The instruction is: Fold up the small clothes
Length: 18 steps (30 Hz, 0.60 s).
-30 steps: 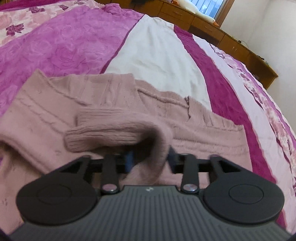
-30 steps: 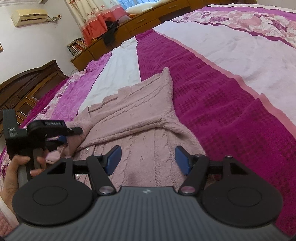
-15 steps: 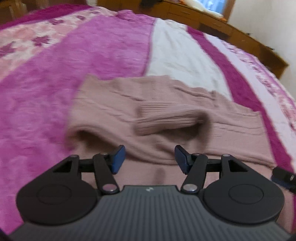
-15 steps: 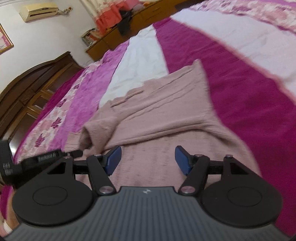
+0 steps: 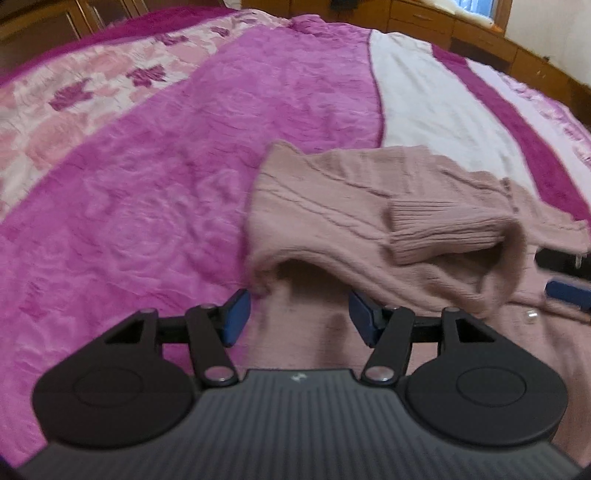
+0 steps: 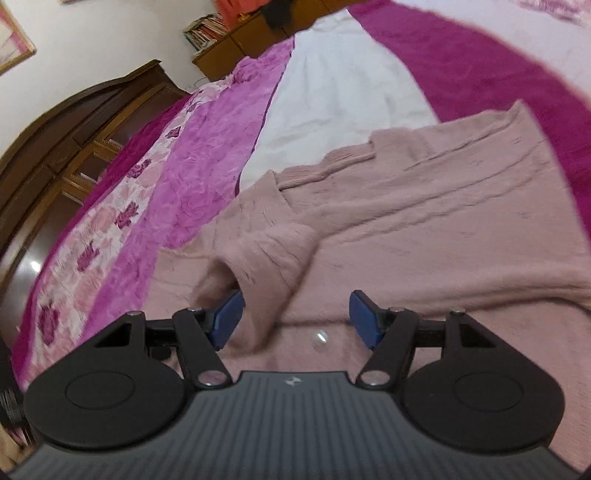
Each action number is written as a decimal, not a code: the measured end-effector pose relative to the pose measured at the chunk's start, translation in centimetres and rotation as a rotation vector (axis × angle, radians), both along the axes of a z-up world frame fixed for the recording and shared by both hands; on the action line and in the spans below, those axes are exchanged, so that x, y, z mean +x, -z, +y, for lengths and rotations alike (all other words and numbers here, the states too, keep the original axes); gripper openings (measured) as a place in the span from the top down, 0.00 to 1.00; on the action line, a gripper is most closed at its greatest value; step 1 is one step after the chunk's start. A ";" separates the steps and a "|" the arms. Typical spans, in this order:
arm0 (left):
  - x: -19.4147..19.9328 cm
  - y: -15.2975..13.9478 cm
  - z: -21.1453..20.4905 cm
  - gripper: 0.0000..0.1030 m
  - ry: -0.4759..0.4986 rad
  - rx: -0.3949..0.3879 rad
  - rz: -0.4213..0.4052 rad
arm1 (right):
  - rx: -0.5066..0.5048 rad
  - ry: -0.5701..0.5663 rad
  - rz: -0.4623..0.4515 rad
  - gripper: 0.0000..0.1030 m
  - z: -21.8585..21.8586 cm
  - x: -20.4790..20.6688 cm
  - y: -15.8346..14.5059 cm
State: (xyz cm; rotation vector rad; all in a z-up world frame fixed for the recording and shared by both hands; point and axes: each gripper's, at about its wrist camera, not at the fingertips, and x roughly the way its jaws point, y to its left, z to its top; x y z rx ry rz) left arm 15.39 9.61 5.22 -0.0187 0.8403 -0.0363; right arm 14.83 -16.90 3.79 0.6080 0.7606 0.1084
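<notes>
A dusty-pink knitted sweater (image 5: 332, 206) lies spread on the striped bed cover. One sleeve is folded over its body, and the ribbed cuff (image 5: 439, 232) rests on top. My left gripper (image 5: 299, 314) hovers open at the sweater's near left edge, with nothing pinched between its blue pads. In the right wrist view the same sweater (image 6: 424, 218) fills the middle. The folded sleeve's end (image 6: 266, 258) droops just ahead of my open right gripper (image 6: 295, 317), close to its left pad but not pressed. The right gripper's blue fingertip (image 5: 565, 291) shows at the left wrist view's right edge.
The bed cover (image 5: 147, 206) has magenta, white and flowered stripes running away from me. Low wooden cabinets (image 5: 461, 26) line the far side. A dark wooden wardrobe (image 6: 66, 140) and a shelf of books (image 6: 207, 29) stand beyond the bed. A clear button (image 6: 319, 336) sits on the sweater.
My left gripper let go of the sleeve, opened and drew back to the left; the sleeve now lies across the sweater. My right gripper swung left toward the folded sleeve.
</notes>
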 end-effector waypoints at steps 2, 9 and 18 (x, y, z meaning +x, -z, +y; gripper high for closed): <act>0.0 0.1 0.7 0.41 -0.014 0.012 -0.004 | 0.034 0.009 0.022 0.31 0.1 1.8 0.4; 0.9 0.9 2.2 0.41 -0.075 0.000 0.025 | 0.012 -0.038 0.056 0.35 1.5 5.9 1.2; 1.8 1.6 2.4 0.41 -0.098 -0.003 0.040 | -0.192 -0.149 -0.104 0.79 4.0 6.7 -1.5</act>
